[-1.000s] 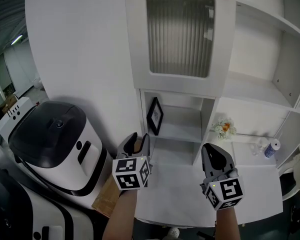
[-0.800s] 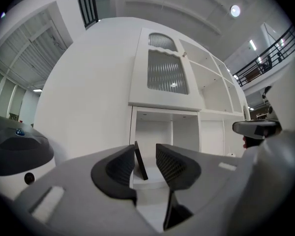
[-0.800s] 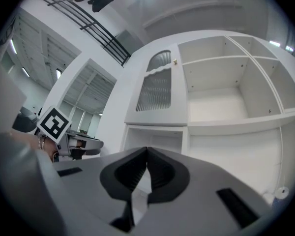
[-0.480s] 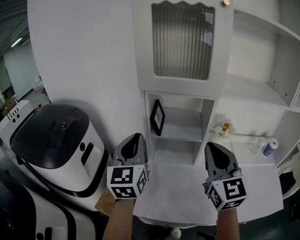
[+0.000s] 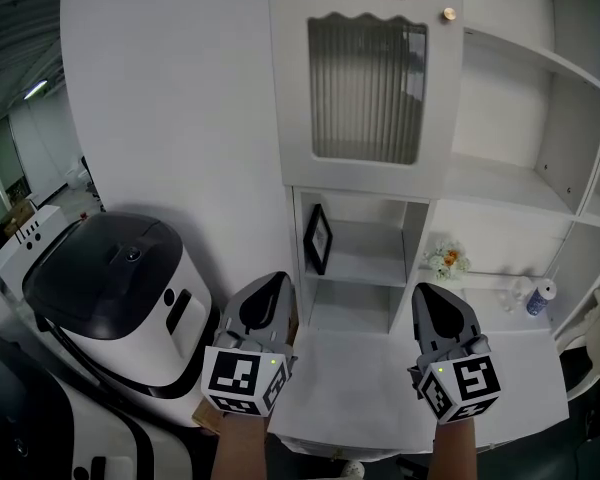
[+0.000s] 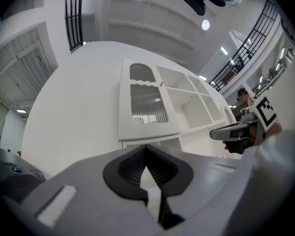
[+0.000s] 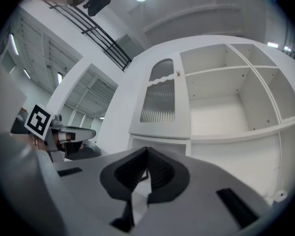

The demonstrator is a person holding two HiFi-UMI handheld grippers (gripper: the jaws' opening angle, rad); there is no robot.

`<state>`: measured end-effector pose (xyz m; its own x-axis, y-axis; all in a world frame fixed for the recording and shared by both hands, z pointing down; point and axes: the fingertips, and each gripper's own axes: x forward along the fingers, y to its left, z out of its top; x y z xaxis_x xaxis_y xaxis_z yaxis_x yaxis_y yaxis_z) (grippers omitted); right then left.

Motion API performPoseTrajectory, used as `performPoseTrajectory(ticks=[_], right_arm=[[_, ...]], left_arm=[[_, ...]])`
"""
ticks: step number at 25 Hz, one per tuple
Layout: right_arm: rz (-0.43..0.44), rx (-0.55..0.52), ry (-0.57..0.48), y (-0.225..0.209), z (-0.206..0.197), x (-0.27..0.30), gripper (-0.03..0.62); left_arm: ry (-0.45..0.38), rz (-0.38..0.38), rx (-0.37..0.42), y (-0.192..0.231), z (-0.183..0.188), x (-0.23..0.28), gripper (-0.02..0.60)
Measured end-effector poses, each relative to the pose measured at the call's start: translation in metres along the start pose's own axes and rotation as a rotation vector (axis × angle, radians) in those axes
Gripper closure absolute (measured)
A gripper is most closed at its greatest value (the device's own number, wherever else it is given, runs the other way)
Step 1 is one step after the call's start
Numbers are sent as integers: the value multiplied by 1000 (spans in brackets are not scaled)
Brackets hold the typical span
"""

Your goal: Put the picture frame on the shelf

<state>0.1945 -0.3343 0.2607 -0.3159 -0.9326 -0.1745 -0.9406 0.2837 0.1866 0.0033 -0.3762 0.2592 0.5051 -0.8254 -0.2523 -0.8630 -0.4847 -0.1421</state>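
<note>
The black picture frame (image 5: 318, 239) stands upright in the lower shelf compartment (image 5: 365, 268), leaning on its left wall. My left gripper (image 5: 276, 282) hangs below and in front of that compartment, apart from the frame, its jaws shut with nothing between them. In the left gripper view the pads (image 6: 146, 146) meet at the tips. My right gripper (image 5: 431, 291) is level with it to the right, over the white counter (image 5: 380, 388), also shut and empty. Its own view shows the jaws closed (image 7: 147, 150) and pointing at the cabinet.
A cabinet door with ribbed glass (image 5: 365, 88) and a brass knob (image 5: 448, 14) hangs above the compartment. Open white shelves (image 5: 510, 183) run to the right, with a small bunch of flowers (image 5: 446, 259) and a little bottle (image 5: 547, 293). A black-and-white appliance (image 5: 110, 288) stands left.
My left gripper has drawn back and down from the frame and its jaws have closed empty. The frame stays on the shelf. The right gripper has barely moved.
</note>
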Motion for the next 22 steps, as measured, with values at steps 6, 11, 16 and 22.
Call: performPoseTrajectory(ticks=[6,11,16,22], right_arm=[[-4,-58,-16,5,18,2,585],[-3,-97,-21,14,18,4,586],[9,-105,-6,21,17,3,586],[12,-107,2,25,16,-1,586]], left_arm=[[-44,5,7,5,21,-7,572],[-37,-9,-1,3,18,-10,572],[-35,-9,9,3,19,-14,572],[-32,-20,14,2,21,-19,572]])
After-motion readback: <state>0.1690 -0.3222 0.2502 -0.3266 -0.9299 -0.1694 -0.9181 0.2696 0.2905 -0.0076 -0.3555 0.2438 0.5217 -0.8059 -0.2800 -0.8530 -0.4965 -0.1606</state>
